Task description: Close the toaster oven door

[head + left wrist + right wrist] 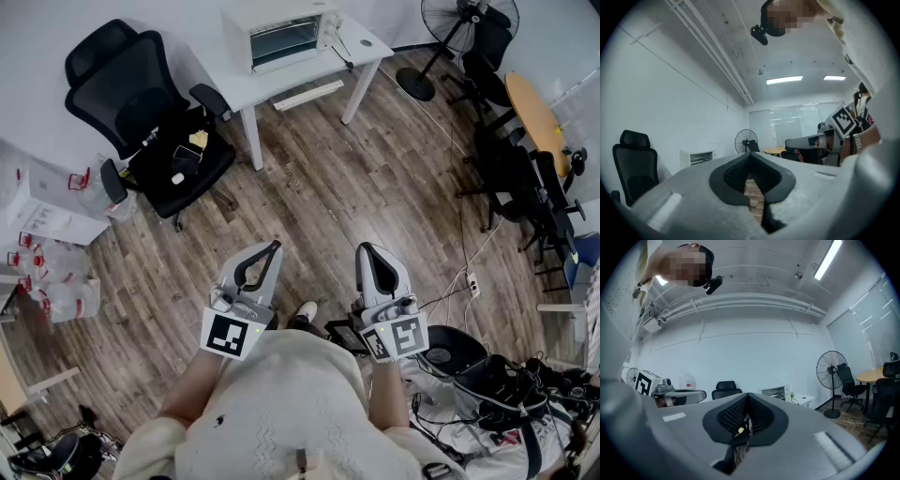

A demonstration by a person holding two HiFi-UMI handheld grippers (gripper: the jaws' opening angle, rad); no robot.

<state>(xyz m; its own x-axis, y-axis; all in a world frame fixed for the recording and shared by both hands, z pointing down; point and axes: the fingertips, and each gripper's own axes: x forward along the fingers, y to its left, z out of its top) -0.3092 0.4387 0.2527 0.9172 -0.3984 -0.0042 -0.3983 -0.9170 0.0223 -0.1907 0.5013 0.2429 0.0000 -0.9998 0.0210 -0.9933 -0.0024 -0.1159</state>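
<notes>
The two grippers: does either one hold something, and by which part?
Nothing is held. The left gripper and the right gripper are shut and empty, far from the toaster oven.

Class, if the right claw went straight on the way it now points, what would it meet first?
Nothing close: the right claw points level over the wood floor. The first thing in its line looks like the white table bearing the toaster oven, though depth is hard to judge.
</notes>
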